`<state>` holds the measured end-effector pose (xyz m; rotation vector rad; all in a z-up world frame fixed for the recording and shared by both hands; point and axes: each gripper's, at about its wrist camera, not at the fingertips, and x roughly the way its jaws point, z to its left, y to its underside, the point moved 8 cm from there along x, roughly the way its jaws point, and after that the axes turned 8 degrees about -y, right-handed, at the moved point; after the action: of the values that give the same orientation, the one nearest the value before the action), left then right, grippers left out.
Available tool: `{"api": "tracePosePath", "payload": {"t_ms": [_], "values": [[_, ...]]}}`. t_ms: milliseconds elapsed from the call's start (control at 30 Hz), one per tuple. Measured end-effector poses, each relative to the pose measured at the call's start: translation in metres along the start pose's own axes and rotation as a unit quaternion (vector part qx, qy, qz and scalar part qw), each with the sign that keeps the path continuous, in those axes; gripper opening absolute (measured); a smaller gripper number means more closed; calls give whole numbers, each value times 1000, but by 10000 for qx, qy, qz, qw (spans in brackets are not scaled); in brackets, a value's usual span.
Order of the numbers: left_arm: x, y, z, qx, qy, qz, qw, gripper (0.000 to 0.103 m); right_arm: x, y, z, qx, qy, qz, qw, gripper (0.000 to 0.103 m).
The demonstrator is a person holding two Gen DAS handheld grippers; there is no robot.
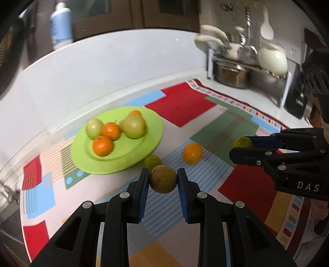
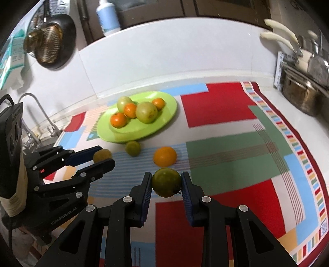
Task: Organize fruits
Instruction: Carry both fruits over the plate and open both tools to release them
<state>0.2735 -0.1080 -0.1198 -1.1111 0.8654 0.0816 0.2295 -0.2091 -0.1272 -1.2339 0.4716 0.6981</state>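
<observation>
My left gripper is shut on a brownish-green round fruit, held above the mat; it also shows in the right wrist view. My right gripper is shut on a dark green fruit, which shows in the left wrist view. A lime green plate holds several oranges and pale green fruits. A loose orange and a small green fruit lie on the mat between the plate and the grippers.
A patchwork mat covers the white counter. A dish rack with pots and a white kettle stands at the back right. A sink tap is at the left. A blue-white bottle stands on the back ledge.
</observation>
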Motion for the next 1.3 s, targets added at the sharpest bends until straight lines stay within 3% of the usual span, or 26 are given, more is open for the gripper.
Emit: {"api": "tracePosePath", "payload": {"t_ms": [300, 700, 1067, 1300], "values": [[-26, -17, 31, -294, -483, -313, 9979, 28, -12, -34, 26, -463, -207, -377, 9980, 30], [-28, -51, 66, -411, -878, -564, 9937, 28, -3, -88, 48, -980, -443, -715, 9916, 30], [-3, -75, 102, -652, -1176, -586, 9892, 28, 33, -144, 60, -1420, -727, -791, 9840, 30], [25, -76, 118, -765, -1282, -420, 9879, 28, 70, -167, 59, -1549, -873, -605, 9822, 30]]}}
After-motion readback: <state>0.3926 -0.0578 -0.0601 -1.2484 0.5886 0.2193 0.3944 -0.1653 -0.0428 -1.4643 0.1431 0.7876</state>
